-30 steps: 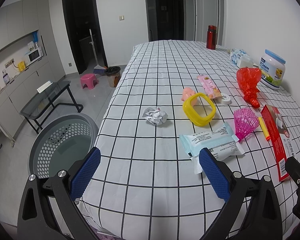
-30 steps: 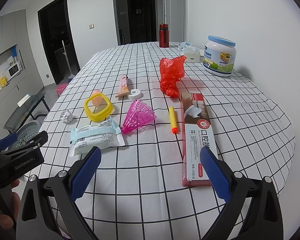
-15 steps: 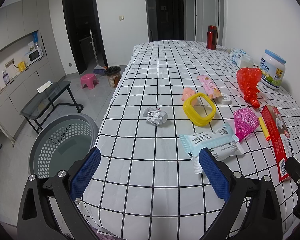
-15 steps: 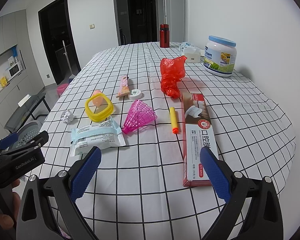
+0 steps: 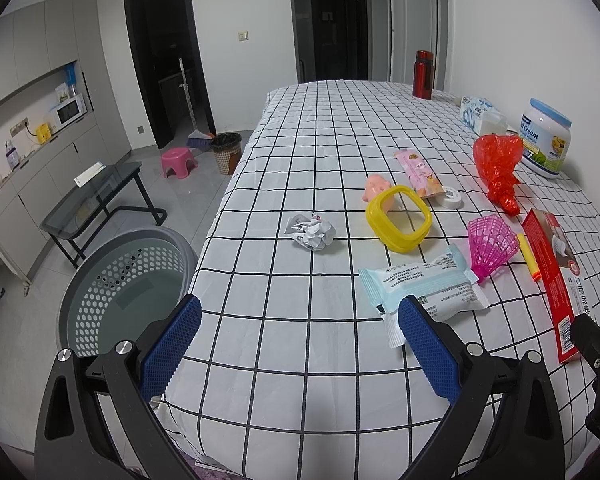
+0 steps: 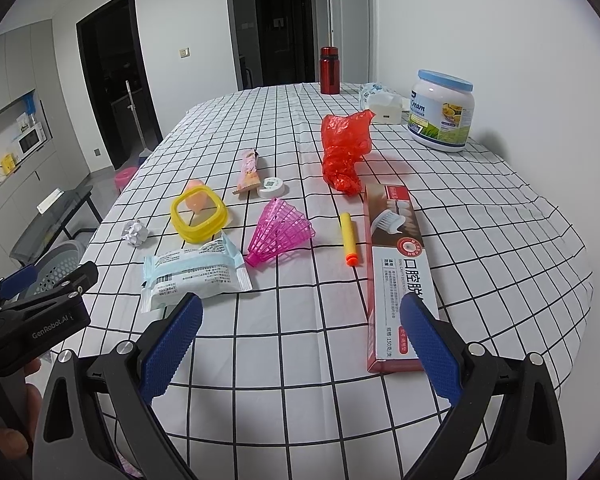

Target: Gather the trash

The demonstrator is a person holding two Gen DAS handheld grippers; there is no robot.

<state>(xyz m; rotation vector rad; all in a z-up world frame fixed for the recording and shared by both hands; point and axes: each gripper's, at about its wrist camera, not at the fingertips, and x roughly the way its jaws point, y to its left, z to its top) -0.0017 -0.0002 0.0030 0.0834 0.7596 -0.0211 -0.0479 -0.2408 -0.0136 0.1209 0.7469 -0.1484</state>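
A crumpled white paper ball (image 5: 313,231) (image 6: 135,233) lies on the checked tablecloth near the left edge. A pale blue wipes packet (image 5: 422,285) (image 6: 192,271) lies closest to both grippers. A crumpled red plastic bag (image 5: 497,167) (image 6: 344,147), a pink snack wrapper (image 5: 419,168) (image 6: 247,171) and a red toothpaste box (image 5: 554,272) (image 6: 398,268) lie further out. My left gripper (image 5: 298,344) hangs open over the table's near edge, empty. My right gripper (image 6: 300,344) is open too, near the front edge, with nothing between its fingers.
A grey perforated basket (image 5: 120,280) stands on the floor left of the table. On the cloth sit a yellow ring (image 5: 398,217), a pink mesh cone (image 6: 278,236), a yellow-orange dart (image 6: 349,239), a white tub (image 6: 441,110), a tissue pack (image 5: 482,115) and a red bottle (image 6: 329,70).
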